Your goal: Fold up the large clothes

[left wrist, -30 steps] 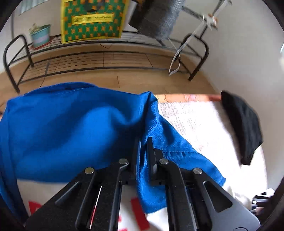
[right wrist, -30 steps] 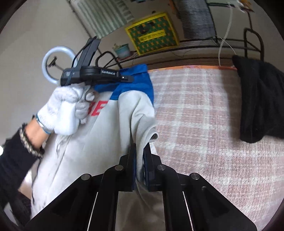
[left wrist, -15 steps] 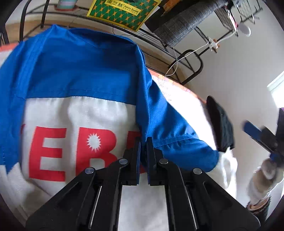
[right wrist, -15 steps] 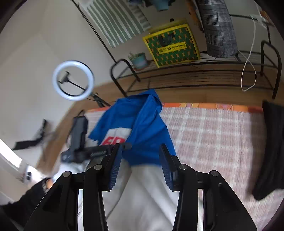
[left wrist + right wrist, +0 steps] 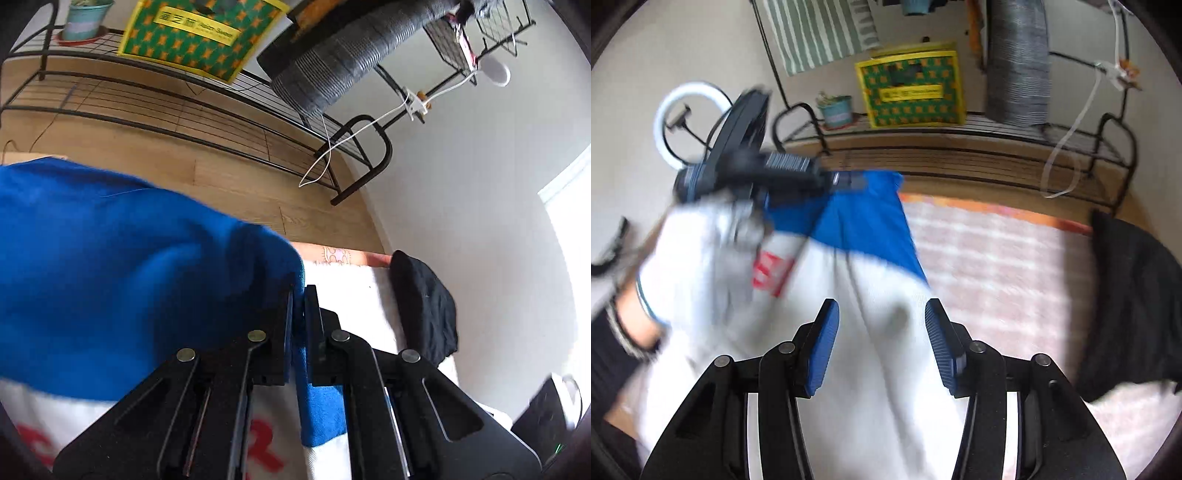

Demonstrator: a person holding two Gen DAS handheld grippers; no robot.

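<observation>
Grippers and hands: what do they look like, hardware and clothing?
The right gripper has black linkage arms with silver rivets and ribbed blue pads. The left gripper is black too, its pads hidden. The left hand wears a white glove, beaded bracelets and a black sleeve.

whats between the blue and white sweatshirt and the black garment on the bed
In the right wrist view, only bare pink checked blanket lies between the blue and white sweatshirt and the black garment; nothing else sits on that stretch.
</observation>
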